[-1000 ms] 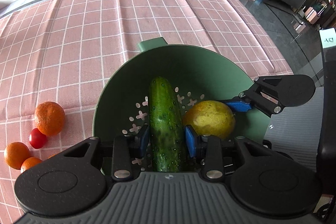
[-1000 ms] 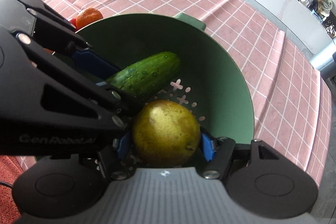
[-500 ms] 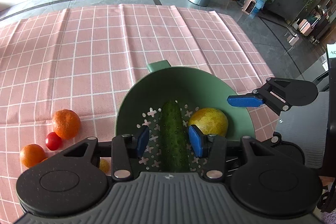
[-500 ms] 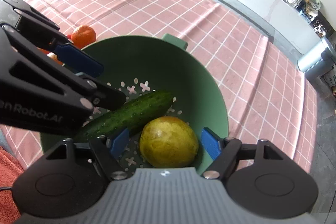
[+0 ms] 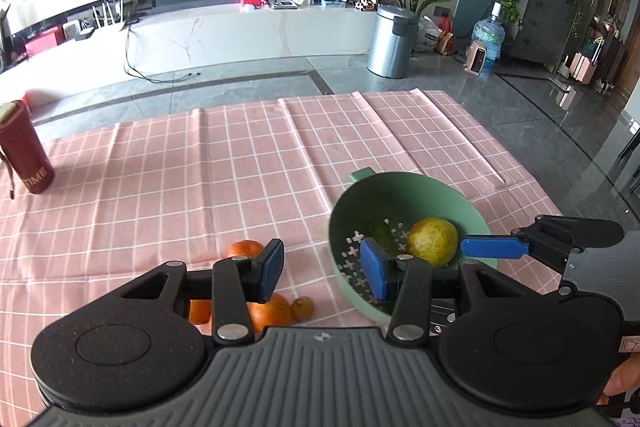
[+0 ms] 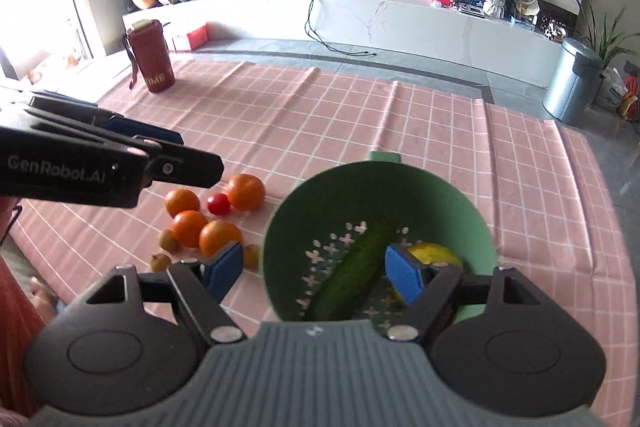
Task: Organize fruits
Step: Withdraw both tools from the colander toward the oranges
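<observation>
Left wrist: pink checked tablecloth, grey floor.

Bright daylight floods in from the blown-out window, with strong fisheye bending and slight motion blur.

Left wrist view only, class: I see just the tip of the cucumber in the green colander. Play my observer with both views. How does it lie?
Observer: The cucumber lies diagonally across the colander floor, its full length in sight, beside the yellow fruit.
Operator: Is anything hidden behind my left tool?
Observer: Yes, a red cherry tomato sits on the cloth among the oranges.
</observation>
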`<state>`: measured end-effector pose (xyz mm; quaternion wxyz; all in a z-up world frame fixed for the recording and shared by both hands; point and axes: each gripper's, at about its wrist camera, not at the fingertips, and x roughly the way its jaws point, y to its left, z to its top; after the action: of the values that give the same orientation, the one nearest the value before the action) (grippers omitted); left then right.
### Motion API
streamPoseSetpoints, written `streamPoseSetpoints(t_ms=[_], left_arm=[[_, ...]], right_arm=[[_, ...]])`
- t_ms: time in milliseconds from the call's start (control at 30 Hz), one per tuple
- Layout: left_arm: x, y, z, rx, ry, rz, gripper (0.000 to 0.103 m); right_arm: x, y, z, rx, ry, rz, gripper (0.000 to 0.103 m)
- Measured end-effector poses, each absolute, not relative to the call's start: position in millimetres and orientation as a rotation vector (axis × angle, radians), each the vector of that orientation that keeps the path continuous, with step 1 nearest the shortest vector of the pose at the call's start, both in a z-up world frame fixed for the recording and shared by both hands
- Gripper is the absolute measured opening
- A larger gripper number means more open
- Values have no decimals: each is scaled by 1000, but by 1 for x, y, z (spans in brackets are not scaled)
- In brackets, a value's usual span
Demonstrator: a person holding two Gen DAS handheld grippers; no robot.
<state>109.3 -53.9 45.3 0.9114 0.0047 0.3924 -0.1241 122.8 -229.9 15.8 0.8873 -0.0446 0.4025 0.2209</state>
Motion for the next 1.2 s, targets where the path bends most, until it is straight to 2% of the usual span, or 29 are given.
streamPoseSetpoints(t_ms=[233, 467, 700, 933, 1200], left_arm=[[82, -13, 40, 27, 760, -191, 53], [60, 25, 13, -24, 725, -225, 53], [60, 50, -23, -147, 777, -246, 51], [82, 64, -43, -198, 837, -216, 49], [112, 72, -62, -217, 875, -179, 44]], right_arm=[[77, -192, 11, 34, 712, 412, 75], [51, -160, -4, 61, 662, 350, 73], [48, -148, -34, 93, 751, 312, 54], [63, -132, -43, 54, 777, 335, 40], [91, -101, -53, -38, 774, 334, 39]])
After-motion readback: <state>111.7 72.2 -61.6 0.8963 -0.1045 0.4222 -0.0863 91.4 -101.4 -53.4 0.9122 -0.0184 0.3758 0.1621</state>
